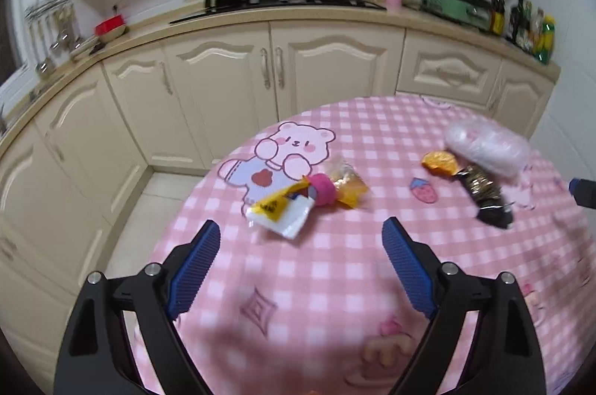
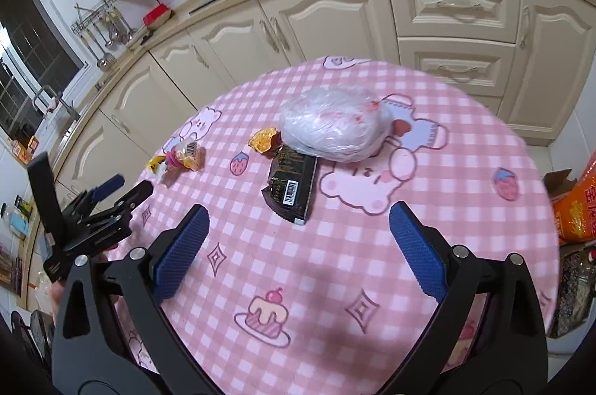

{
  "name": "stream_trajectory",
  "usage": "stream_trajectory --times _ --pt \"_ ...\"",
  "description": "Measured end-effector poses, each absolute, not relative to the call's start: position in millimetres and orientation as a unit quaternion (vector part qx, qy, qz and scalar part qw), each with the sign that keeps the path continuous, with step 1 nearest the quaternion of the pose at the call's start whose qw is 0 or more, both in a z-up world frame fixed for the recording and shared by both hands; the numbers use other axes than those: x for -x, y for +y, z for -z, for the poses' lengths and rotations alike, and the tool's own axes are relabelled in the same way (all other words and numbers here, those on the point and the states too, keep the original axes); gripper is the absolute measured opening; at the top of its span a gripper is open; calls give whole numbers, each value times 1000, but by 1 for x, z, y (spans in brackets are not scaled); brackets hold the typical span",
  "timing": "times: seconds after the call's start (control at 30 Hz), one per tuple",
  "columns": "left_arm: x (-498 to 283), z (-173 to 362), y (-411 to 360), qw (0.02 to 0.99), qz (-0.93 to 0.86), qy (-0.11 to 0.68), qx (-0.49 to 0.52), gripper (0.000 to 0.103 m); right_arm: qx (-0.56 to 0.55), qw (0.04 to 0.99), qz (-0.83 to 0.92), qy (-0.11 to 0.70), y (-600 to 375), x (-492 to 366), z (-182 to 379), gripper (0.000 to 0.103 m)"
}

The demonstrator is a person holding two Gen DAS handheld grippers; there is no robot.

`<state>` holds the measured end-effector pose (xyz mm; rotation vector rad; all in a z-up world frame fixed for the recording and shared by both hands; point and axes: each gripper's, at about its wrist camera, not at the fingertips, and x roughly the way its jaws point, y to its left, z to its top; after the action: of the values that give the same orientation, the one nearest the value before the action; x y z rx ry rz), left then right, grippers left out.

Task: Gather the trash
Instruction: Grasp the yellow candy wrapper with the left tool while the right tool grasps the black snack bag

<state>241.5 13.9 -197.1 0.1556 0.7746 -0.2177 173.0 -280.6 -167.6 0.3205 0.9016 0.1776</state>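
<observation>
Both tongs, left tongs [image 1: 300, 233] and right tongs [image 2: 298, 218], wide apart, empty, above scattered wrappers [image 1: 298, 203].

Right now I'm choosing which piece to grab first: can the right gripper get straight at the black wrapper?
Probably yes. The right gripper has its jaws open, and the black wrapper lies just ahead with only bare tablecloth between; its far end touches the clear plastic bag.

A barcode label shows on the black wrapper [image 2: 292, 184] ahead of the right gripper; large yellow characters mark an orange bag [image 2: 575, 205] at its right, unreadable.
</observation>
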Motion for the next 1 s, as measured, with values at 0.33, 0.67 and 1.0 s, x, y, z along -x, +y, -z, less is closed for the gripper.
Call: stream_trajectory --times 0.33,0.67,1.0 --pt "-291 222 4 895 149 391 -155 86 -123 870 -89 469 -254 -208 198 95" --pt "-294 231 -12 877 208 412 -134 27 -48 882 -57 465 -220 -234 215 50" --pt "-247 225 -9 886 195 415 -66 25 -102 882 -91 451 -245 -188 214 24"
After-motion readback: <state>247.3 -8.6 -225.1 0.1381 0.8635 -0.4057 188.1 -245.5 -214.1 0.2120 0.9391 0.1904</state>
